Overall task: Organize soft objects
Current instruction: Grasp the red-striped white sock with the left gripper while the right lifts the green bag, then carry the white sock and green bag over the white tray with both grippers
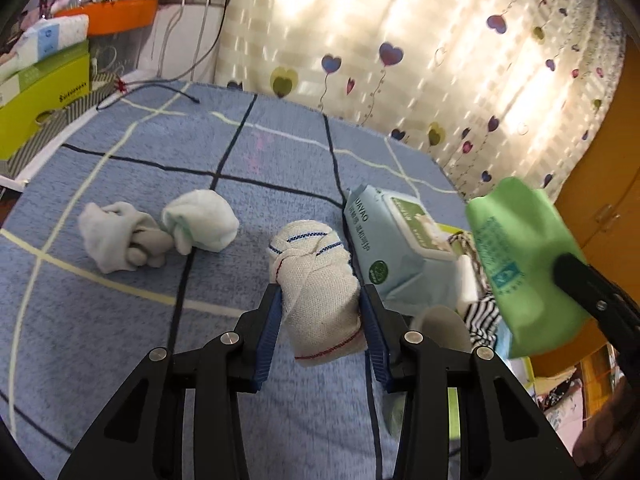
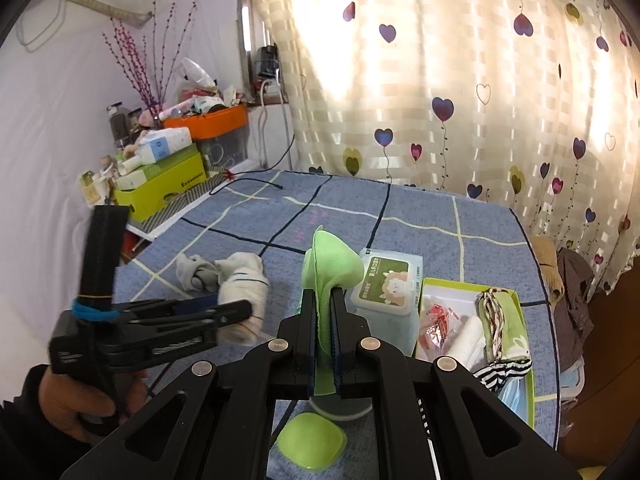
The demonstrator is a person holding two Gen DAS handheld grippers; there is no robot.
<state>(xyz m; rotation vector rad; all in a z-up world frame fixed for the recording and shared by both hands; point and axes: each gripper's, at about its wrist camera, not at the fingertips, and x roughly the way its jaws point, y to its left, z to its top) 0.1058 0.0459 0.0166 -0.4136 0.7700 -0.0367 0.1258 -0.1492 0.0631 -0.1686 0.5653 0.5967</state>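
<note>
My left gripper is shut on a rolled beige sock with blue and red stripes, held just above the blue checked blanket. It also shows in the right wrist view. My right gripper is shut on a green packet, held in the air; it shows at the right of the left wrist view. A grey sock bundle and a white sock ball lie on the blanket to the left.
A blue wet-wipes pack lies beside a yellow-green box holding cloths and wrappers. A green lid lies near my right gripper. Boxes and an orange bin stand at the back left. Heart curtain behind.
</note>
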